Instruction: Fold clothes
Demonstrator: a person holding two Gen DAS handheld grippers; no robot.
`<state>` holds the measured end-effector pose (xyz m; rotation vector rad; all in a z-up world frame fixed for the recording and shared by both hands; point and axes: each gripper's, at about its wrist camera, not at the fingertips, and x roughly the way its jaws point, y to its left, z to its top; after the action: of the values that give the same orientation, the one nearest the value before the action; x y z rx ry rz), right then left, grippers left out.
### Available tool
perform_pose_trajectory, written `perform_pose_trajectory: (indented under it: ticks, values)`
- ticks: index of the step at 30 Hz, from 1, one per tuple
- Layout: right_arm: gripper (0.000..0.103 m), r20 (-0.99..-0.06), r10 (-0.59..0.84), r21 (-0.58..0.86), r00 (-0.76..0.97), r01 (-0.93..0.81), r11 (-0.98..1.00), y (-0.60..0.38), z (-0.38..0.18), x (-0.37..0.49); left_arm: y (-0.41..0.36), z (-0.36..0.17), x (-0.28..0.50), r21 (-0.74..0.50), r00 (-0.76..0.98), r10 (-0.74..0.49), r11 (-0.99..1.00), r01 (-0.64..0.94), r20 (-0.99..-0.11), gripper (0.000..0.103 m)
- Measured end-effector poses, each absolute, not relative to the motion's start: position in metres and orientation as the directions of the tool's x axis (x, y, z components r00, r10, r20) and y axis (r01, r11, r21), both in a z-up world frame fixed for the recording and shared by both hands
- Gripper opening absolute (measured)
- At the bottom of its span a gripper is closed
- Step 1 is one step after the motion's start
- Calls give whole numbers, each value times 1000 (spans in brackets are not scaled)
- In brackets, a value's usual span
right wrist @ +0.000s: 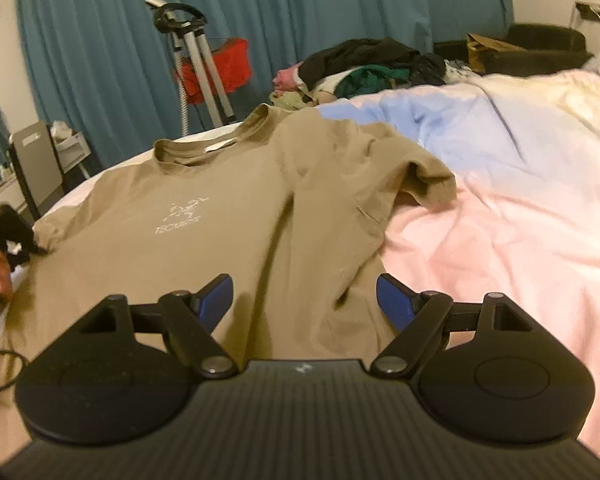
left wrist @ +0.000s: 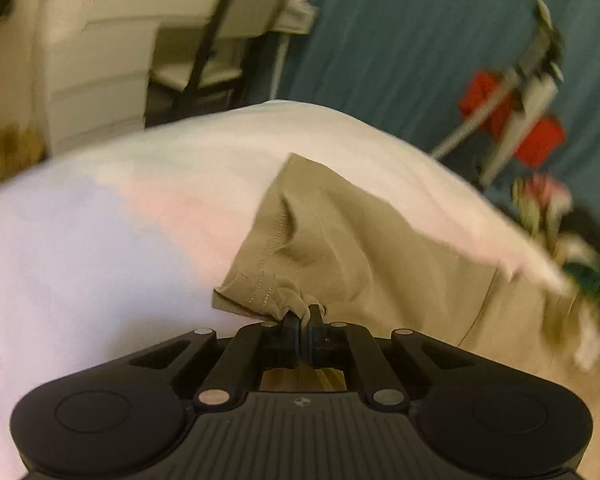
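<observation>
A tan T-shirt (right wrist: 228, 216) with a white chest logo lies face up on the bed, collar at the far side. My right gripper (right wrist: 304, 300) is open, its blue pads spread above the shirt's lower part. In the left wrist view my left gripper (left wrist: 304, 320) is shut on the hem of the shirt's sleeve (left wrist: 284, 248), which is bunched between the fingers. The left gripper also shows at the left edge of the right wrist view (right wrist: 4, 236), at the shirt's left sleeve.
The bed has a pink, blue and white duvet (right wrist: 500, 208). A pile of clothes (right wrist: 364, 68) lies at its far side. A garment steamer with red parts (right wrist: 204, 64) stands before teal curtains (right wrist: 340, 8). Shelves and a chair (left wrist: 204, 40) stand beyond the bed edge.
</observation>
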<state>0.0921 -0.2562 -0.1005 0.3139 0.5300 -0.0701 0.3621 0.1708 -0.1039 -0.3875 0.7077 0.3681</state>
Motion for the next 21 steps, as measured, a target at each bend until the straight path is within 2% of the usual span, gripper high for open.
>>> perform_pose_trajectory:
  ticks: [2,4,5,9,12,14,18,21]
  values:
    - [80,-500,-1,249,866,145,957,-254,-101,93,153,-102,359,-84,709,222,926,-369,-669,13]
    - [80,-487,-26,192,873,136,972,-249,-100,94,138,-94,345,-5,709,227,951,-309,-667,41]
    - [80,-480,-38,163,876,133,978,-247,-100,94,134,-88,332,-12,714,220,953,-304,-665,46]
    - [80,-458,-44,106,888,104,989,-240,-97,92,114,-60,279,-58,731,167,960,-273,-661,50]
    - [80,-445,-14,144,896,87,986,-242,-90,83,96,-36,223,-116,748,95,967,-226,-657,59]
    - [80,-441,4,169,898,79,982,-244,-86,77,81,-19,183,-158,750,56,965,-211,-659,59]
    - [80,-454,66,259,889,60,964,-251,-84,65,38,0,111,-183,776,-37,978,-101,-629,65]
    - [80,-437,96,365,894,78,928,-264,-86,60,20,-6,72,-240,763,-138,970,-23,-632,67]
